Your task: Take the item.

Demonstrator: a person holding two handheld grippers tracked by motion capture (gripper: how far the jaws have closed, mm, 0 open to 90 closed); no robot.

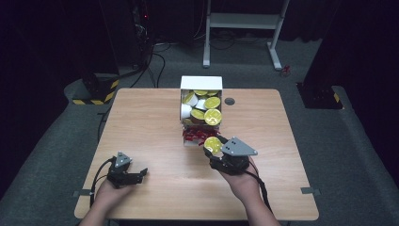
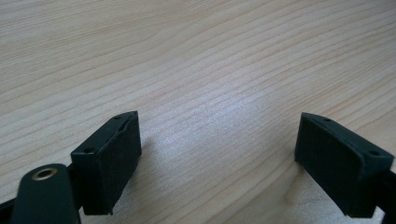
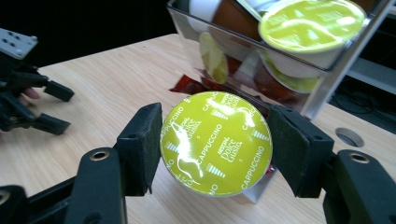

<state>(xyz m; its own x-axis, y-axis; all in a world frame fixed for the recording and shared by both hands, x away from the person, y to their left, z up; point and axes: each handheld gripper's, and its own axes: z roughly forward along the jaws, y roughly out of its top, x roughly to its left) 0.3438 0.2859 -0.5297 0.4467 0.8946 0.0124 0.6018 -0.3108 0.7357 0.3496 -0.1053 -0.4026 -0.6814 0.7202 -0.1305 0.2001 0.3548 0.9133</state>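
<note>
In the right tool (image 3: pixel 215 144), one yellow-lidded capsule (image 3: pixel 215 142)

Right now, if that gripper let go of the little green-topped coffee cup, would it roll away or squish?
The capsule is round, so on its side it would probably roll. Its shiny foil lid looks thin and easily dented. The right gripper pinches its rim without visibly crushing it, so the sides seem fairly stiff.

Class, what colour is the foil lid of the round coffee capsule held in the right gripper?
Lime green foil lid, clearest in the right gripper view.

Bright tabletop, dark surroundings, foil glare
</note>
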